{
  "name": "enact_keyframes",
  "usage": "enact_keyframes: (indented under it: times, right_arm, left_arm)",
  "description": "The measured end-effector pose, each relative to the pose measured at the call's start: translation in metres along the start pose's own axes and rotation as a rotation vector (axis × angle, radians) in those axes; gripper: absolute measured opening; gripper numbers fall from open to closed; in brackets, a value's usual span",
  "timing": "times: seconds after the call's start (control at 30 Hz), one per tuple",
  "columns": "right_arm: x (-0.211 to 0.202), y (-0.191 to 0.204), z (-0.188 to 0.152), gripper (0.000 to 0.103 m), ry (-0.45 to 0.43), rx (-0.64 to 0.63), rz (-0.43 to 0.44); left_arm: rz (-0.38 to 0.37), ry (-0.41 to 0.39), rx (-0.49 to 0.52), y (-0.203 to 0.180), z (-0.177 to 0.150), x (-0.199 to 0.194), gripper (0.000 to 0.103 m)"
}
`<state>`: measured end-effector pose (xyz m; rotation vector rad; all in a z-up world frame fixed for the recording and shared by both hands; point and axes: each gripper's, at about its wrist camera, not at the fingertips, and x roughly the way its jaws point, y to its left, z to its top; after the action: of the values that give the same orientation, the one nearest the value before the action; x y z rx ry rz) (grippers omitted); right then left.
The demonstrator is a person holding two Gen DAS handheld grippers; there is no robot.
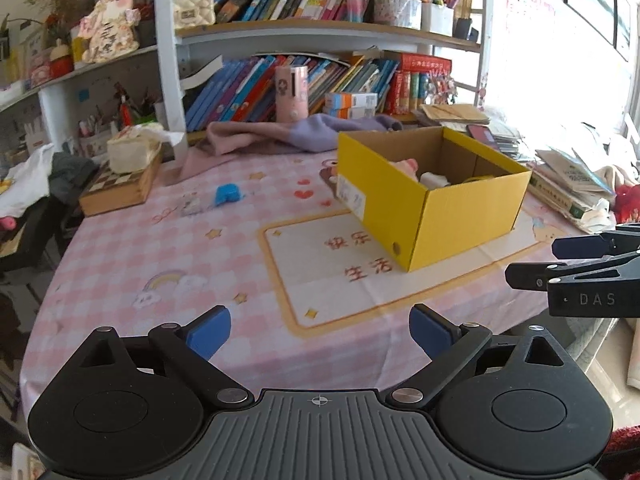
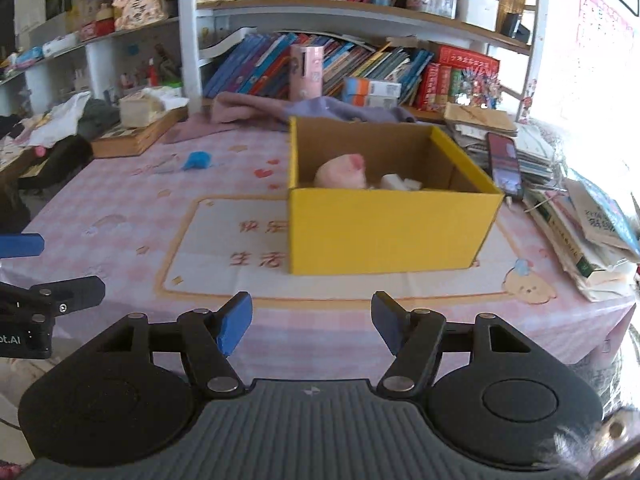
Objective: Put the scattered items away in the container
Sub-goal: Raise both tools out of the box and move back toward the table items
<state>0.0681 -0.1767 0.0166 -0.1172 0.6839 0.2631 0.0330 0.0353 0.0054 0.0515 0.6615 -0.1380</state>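
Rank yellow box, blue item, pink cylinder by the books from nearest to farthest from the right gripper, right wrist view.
From the right gripper, jaws open:
1. Yellow box, straight ahead, slightly right, on the tablecloth.
2. Blue item, farther back on the left, lying loose on the cloth.
3. Pink cylinder, at the back, standing against the books.

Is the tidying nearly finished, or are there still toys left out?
Partly done: a pink soft toy and white item already lie in the yellow cardboard box. Both hand-held grippers are open and hold nothing. A small blue item remains on the pink checked tablecloth.
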Motion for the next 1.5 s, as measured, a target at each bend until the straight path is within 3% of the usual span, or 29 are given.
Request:
enact_keyframes:
  times: [0.37, 0.73, 1.5]
  right_arm:
    - [-0.008, 0.051, -0.005, 0.069, 0.006, -0.112, 0.104]
    - [-0.008, 0.078, 0.000, 0.072, -0.004, -0.168, 0.153]
    - [0.025, 0.099, 0.027, 0.073, -0.006, -0.213, 0.199]
  left_arm:
    - [0.034, 0.033, -0.041, 0.023, -0.020, -0.019, 0.098]
    - [0.064, 0.025, -0.065, 0.043, -0.023, -0.027, 0.098]
    - [0.082, 0.040, -0.068, 0.067, -0.011, -0.004, 0.098]
